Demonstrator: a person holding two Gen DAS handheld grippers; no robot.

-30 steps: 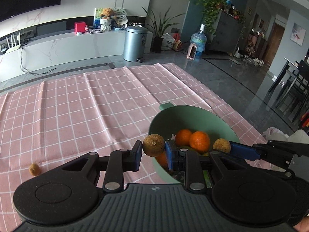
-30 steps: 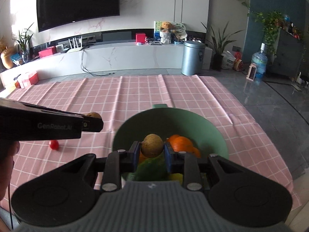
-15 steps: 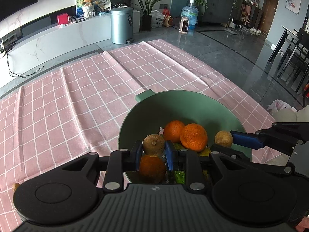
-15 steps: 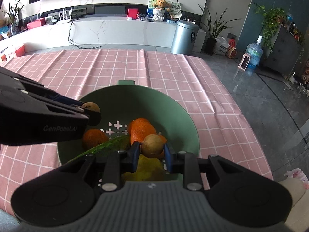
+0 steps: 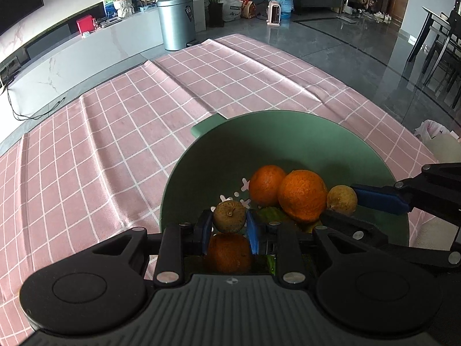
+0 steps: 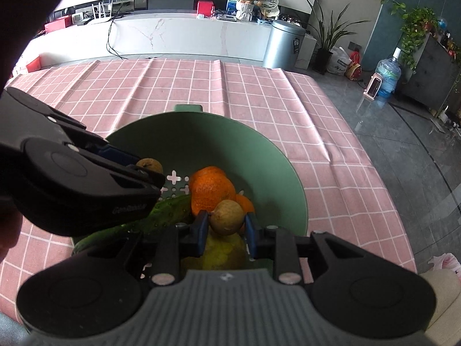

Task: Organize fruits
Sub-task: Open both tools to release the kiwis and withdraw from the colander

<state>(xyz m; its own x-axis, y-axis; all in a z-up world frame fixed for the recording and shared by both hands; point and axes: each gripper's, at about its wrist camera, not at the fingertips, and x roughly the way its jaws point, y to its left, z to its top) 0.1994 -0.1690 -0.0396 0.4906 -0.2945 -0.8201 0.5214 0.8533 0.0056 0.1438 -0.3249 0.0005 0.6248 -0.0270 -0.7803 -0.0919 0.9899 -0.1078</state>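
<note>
Two small brown fruits, one in each gripper, hang over a green colander bowl (image 5: pixel 288 132) on a pink checked cloth. The left gripper (image 5: pixel 229 227) has its blue fingers (image 5: pixel 205 230) clamped on a speckled brown fruit (image 5: pixel 229 216), held above an orange (image 5: pixel 229 253) at the bowl's near side. The right gripper (image 6: pixel 226 227) has its fingers pressed against a tan round fruit (image 6: pixel 226 216) on both sides, poised over a yellow fruit (image 6: pixel 223 252) near the bowl's front rim. Seen from the left wrist camera, the right gripper reaches in from the right edge, its fruit just beside two oranges (image 5: pixel 302 196) lying together in the bowl. A green cucumber (image 6: pixel 170 212) rests along the bowl's left side in the right wrist view, partly hidden by the left gripper. The cloth (image 5: pixel 115 132) covers the surface, and a grey bin (image 5: pixel 175 21) stands beyond it near a white media unit.
</note>
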